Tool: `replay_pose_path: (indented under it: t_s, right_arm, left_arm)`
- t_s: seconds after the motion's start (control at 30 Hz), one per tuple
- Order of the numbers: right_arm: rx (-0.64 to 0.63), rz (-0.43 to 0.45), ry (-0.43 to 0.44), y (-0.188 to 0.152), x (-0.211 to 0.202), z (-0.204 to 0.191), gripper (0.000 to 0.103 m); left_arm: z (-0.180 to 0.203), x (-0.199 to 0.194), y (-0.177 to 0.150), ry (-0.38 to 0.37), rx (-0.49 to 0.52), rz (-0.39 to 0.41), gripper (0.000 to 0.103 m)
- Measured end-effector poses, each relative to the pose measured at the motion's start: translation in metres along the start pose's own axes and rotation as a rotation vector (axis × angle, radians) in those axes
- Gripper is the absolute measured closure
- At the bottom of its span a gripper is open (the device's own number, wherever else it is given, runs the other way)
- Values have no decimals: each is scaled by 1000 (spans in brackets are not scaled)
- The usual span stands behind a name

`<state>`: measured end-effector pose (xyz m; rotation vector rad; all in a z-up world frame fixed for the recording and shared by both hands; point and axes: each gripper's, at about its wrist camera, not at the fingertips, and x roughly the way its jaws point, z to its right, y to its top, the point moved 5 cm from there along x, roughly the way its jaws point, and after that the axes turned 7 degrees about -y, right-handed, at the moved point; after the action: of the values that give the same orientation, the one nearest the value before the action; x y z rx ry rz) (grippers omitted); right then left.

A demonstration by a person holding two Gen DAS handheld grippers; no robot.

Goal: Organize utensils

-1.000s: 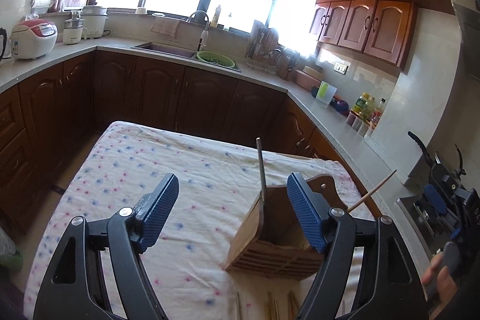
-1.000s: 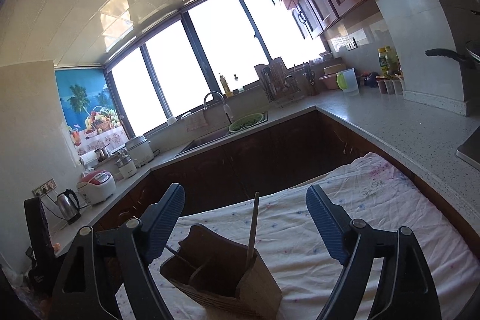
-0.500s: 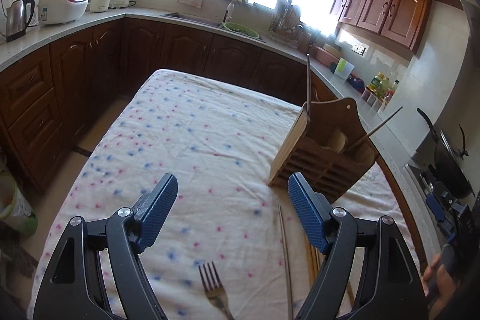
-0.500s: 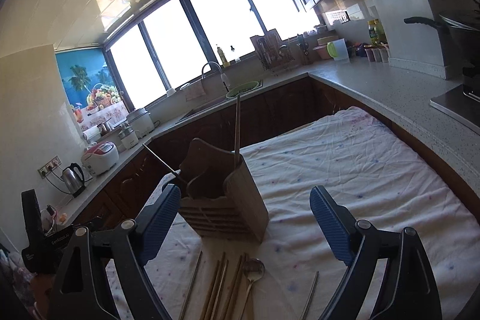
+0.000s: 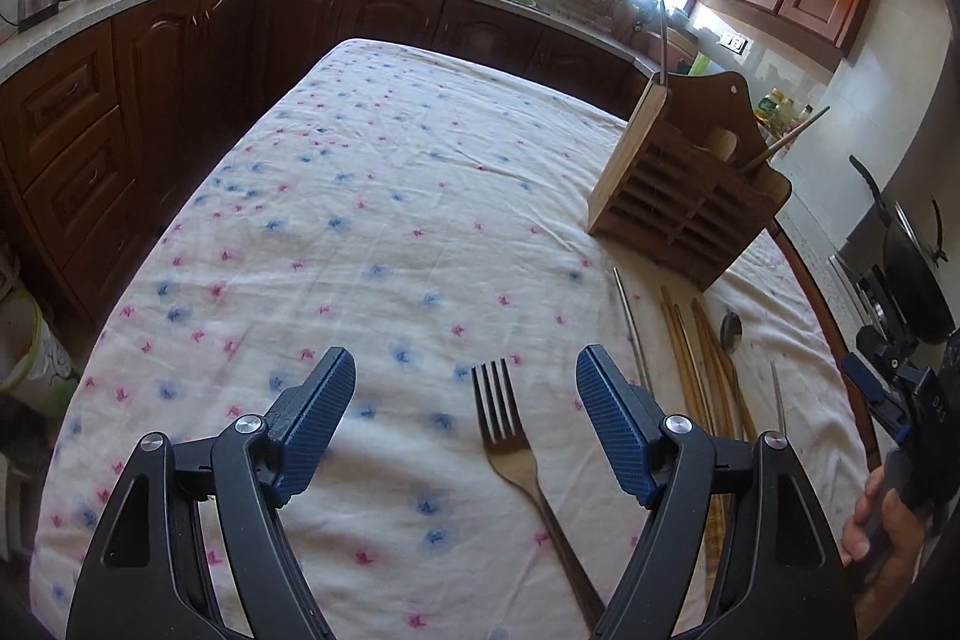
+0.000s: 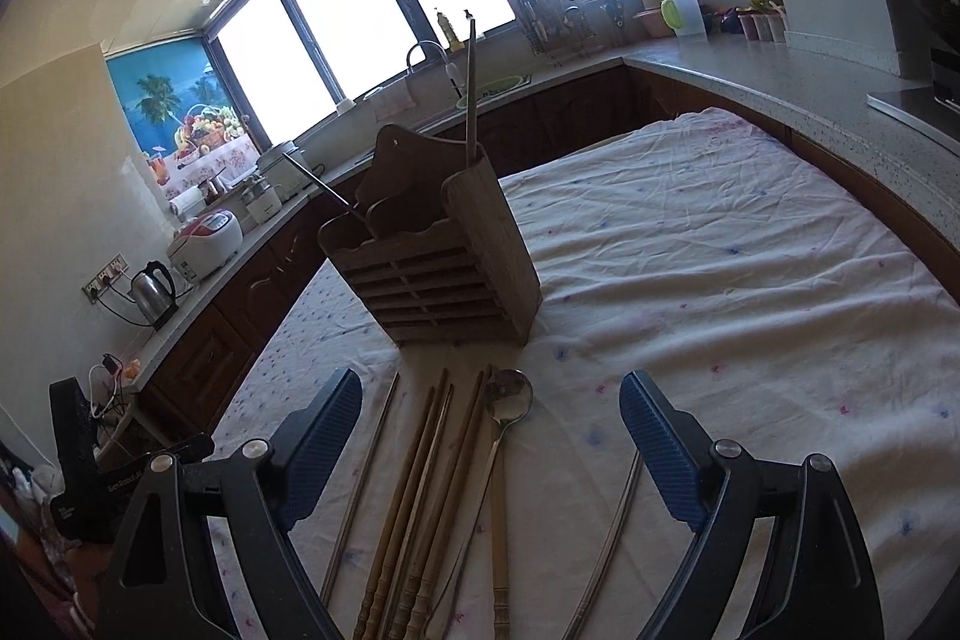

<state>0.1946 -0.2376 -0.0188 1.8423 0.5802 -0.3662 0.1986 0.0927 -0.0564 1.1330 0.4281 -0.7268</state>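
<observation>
Both grippers have drawn back from the wooden utensil holder (image 5: 678,196), so loose cutlery on the flowered tablecloth (image 5: 384,196) now shows beneath them. Nearest, the left gripper (image 5: 465,388) hangs with fingers spread wide over a metal fork (image 5: 510,436). The right gripper (image 6: 492,418), likewise spread and holding nothing, sits above wooden chopsticks (image 6: 420,496), a spoon (image 6: 507,400) and what look like metal chopsticks (image 6: 366,472). Farther off, the holder stands upright with two sticks in it.
</observation>
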Motion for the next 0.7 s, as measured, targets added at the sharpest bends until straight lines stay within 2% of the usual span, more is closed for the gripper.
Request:
replay_pose_path:
  t_s: [0.2,0.43,0.57,0.6,0.67,0.7]
  right_arm:
    - [9,-89,14,-16,21,3,14]
    - [-4,-160,10,-25,42,7,14]
    - [-22,-192,18,-25,53,6,18]
    - [-29,-204,22,-25,57,5,20]
    - [-46,-239,27,-25,67,3,24]
    - [-54,-250,26,-25,71,2,28]
  left_arm:
    - [-1,6,-8,-7,17,-23,25]
    - [0,25,-13,-17,38,-85,25]
    - [3,35,-16,-33,56,-109,26]
    - [4,38,-16,-34,65,-119,29]
    - [6,45,-19,-37,85,-144,45]
    - [8,48,-20,-37,95,-154,47]
